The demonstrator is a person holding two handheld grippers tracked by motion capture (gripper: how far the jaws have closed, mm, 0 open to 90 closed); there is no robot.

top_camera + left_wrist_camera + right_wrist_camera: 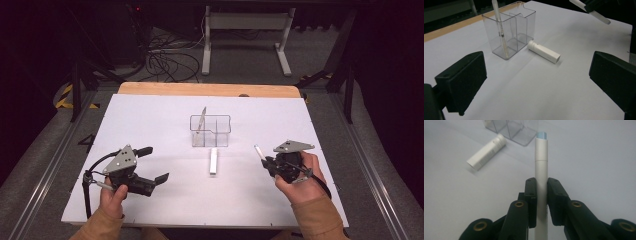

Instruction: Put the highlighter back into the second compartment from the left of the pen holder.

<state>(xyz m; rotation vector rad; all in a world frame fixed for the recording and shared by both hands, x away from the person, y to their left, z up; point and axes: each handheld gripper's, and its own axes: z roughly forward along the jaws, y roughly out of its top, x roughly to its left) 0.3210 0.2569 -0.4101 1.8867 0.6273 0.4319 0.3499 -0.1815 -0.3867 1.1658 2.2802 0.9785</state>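
My right hand-held gripper (541, 202) pinches a white pen (541, 165) low on its barrel, left hand-held gripper (534, 87) wide, so the pen could pivot and miss the clear organizer (210, 131).

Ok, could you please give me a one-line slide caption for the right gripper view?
Right gripper shut on a white pen, above the table, with a white tube lying nearby.
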